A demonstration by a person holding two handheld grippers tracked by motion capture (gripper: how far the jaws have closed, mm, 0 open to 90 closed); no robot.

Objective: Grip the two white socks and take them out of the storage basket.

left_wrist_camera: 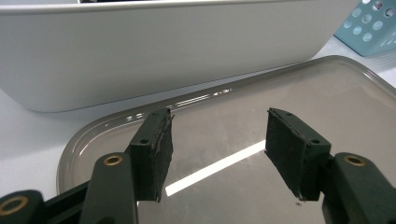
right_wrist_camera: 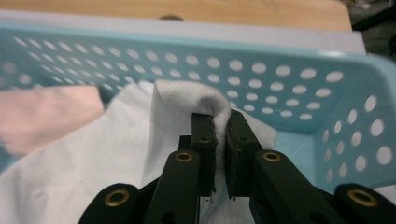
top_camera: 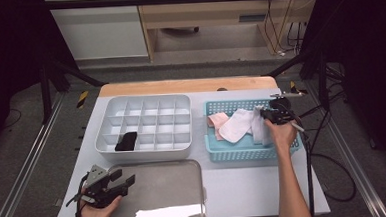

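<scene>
**Right fingers pinch a white cloth in the blue basket**

Fingers (right_wrist_camera: 205, 154) of the right gripper (right_wrist_camera: 220, 122) are pressed together on a fold of the white cloth (right_wrist_camera: 182, 100) — the fabric bulges up over the two black pads and is clamped between them. No earlier picture is here, so I say only how it stands. From the high view, the right gripper (top_camera: 276, 115) is over the right end of the blue basket (top_camera: 243, 153), held by the right hand (top_camera: 281, 134), and a strip of the white cloth (top_camera: 237, 125) hangs down from it while the rest lies inside the basket. A pink cloth (top_camera: 216, 120) lies at the left end of the basket, partly under the white one.

The blue basket stands at the right side of the table (top_camera: 245, 186), near its far edge. To its left stands the white divided box (top_camera: 143, 148), which has one black item (top_camera: 126, 141) in a compartment of the near row, toward the box's left end.

The left gripper (left_wrist_camera: 217, 144) has its fingers well apart, with nothing between them — they hover just over the left part of the metal tray (left_wrist_camera: 336, 102). This tray (top_camera: 185, 189) lies at the near edge of the table, just in front of the white divided box. The left hand (top_camera: 98, 208) holds the left gripper (top_camera: 117, 181) at the tray's left rim.
</scene>
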